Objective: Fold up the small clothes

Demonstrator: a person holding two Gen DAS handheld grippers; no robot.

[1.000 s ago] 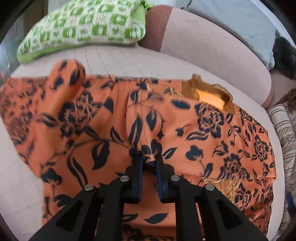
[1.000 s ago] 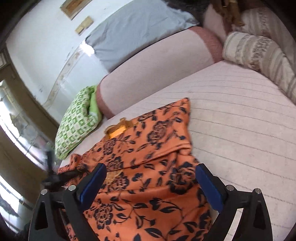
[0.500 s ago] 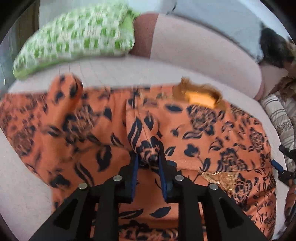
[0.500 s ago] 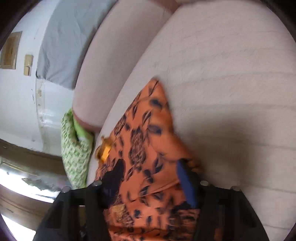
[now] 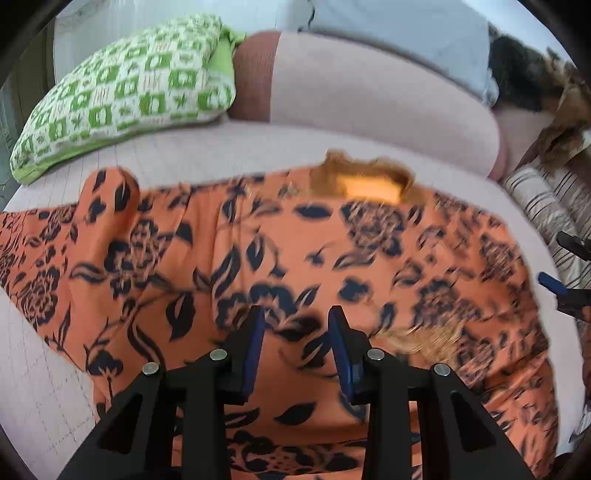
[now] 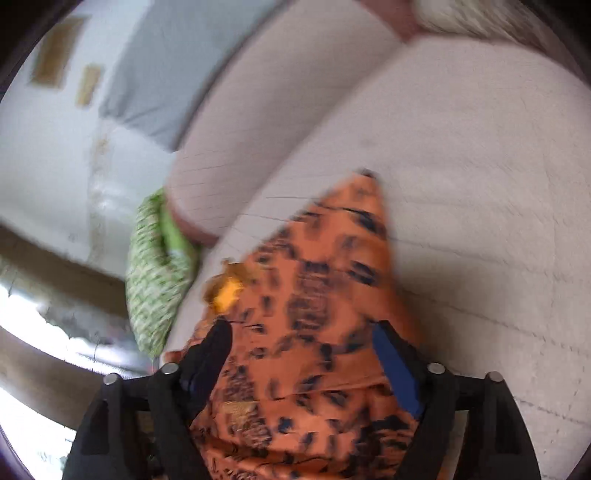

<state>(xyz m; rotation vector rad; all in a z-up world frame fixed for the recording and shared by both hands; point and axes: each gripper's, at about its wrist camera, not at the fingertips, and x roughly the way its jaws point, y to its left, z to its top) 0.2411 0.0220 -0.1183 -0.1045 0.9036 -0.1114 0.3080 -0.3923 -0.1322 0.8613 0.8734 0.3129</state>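
Orange floral garment [image 5: 332, 258] lies on the sofa [image 5: 184, 162] beneath both spread tools [image 5: 295, 325] [image 6: 301, 339].

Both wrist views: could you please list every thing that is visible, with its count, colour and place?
Garment: one, orange with dark floral print, spread on the sofa seat.
Sofa: one, pale pink, seat and backrest.
Cushion: one, green and white check, far left on the seat.
Grey cloth: one, grey-blue, over the backrest.
Striped fabric: one, beige with brown stripes, far right.
Left gripper: one, black with blue pads, open over the garment.
Right gripper: one, black with blue pads, open, its fingers either side of the garment's right part.
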